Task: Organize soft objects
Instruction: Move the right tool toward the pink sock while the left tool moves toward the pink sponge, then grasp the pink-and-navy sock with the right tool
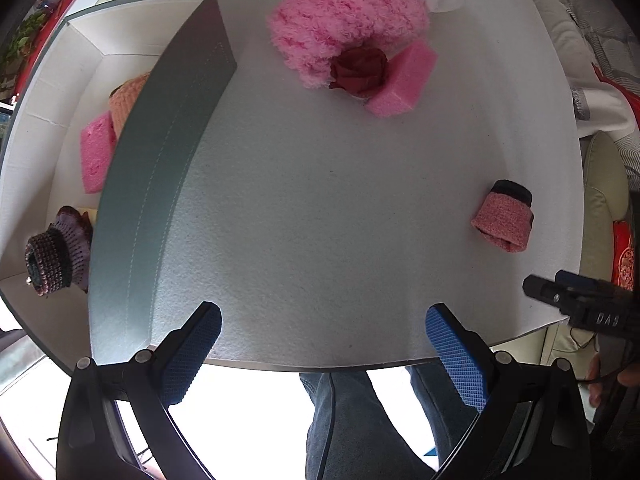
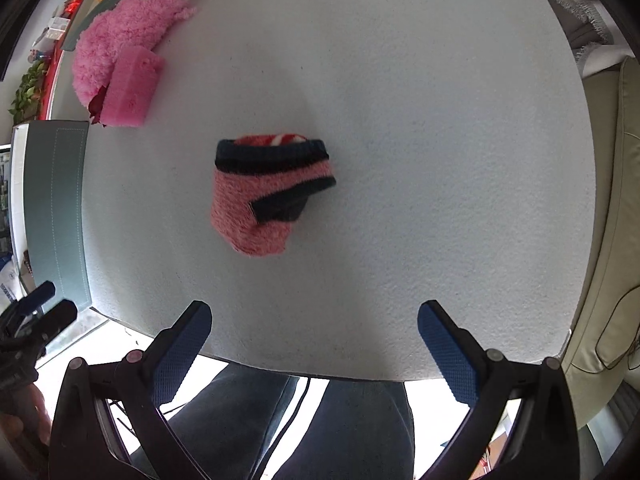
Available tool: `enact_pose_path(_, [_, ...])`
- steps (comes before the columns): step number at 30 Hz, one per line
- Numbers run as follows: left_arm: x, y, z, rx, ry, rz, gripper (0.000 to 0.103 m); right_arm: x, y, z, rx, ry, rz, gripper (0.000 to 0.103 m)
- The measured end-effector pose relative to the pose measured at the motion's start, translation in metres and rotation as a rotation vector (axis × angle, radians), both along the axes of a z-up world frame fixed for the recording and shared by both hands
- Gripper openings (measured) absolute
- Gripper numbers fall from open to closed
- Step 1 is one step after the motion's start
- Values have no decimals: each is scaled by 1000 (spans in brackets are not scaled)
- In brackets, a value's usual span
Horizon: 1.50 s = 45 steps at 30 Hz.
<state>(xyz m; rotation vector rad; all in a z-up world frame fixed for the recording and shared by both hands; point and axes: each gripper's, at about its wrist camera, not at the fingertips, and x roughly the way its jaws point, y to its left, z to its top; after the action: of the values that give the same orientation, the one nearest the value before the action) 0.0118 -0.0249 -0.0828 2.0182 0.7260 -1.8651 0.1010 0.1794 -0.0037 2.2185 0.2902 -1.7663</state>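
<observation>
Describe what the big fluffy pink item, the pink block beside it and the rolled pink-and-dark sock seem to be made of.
Fluffy pink item: looks like long-pile plush or chenille yarn, matte, with shaggy tufts.
Pink block: probably foam sponge; flat faces, sharp edges, fine porous surface.
Rolled sock: seems fuzzy knit, with a ribbed dark cuff and soft pink nap.
All rest on a felt-like white table cover.

White felt-topped table fills the view, cream sofa alongside, bright glare washing out the floor below.
</observation>
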Motion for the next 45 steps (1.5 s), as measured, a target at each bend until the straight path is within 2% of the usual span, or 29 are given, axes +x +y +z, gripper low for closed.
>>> enact_pose_path(4, [-32,-12,-8,81,25,135,103,10,8,-11,9,-17,22,103])
enact_pose_path(8, [-69,-37,-14,85,60,311,103,9,18,-16,7,-33,2,103])
enact_pose_path(10, [-87,-50,-18,53,71,387,103,8,23,-16,3,-37,-9,103])
enact_pose_path(14, [-121,-66,-22,-58,79,458,103,1,29,-13,4,-20,3,103])
enact_pose_path(16, [-131,-71,-33,-49,66,506,103,0,29,-10,2,-15,6,103])
enact_pose_path(18, [-139,-69,-49,-28,34,514,103,0,29,-8,2,-10,3,103])
enact_pose_path(19, [-139,-67,-53,1,60,518,103,2,29,-10,3,-10,0,103])
enact_pose_path(20, [-137,-62,-58,9,36,504,103,3,29,-10,2,-12,-3,103])
enact_pose_path(22, [-129,-44,-67,-19,-63,433,103,9,31,-14,3,-20,-9,103])
enact_pose_path(23, [-120,-33,-71,-9,-76,402,103,10,31,-15,3,-24,-13,103])
enact_pose_path(25, [-97,-17,-74,39,-45,387,103,12,29,-18,-4,-32,-21,103])
enact_pose_path(27, [-77,-6,-74,34,-73,367,103,12,26,-19,-7,-27,-25,103])
enact_pose_path(31, [-55,-5,-62,38,-14,364,103,9,0,-19,-35,26,33,103])
enact_pose_path(33, [-56,-10,-52,39,21,357,103,8,-22,-22,-54,37,73,103])
enact_pose_path(36, [-59,-23,-42,65,57,400,103,7,-62,-32,-78,55,142,103])
enact_pose_path(40, [-83,-41,-43,83,30,463,103,13,-104,-52,-12,90,243,101])
enact_pose_path(42, [-104,-33,-45,79,9,478,103,14,-111,-64,88,78,277,89])
enact_pose_path(43, [-110,-30,-46,79,5,489,103,16,-112,-63,102,103,296,66])
enact_pose_path(44, [-122,-23,-50,75,-3,502,103,19,-114,-58,121,139,324,30])
enact_pose_path(45, [-129,-20,-53,72,-13,517,103,21,-114,-51,105,168,345,20])
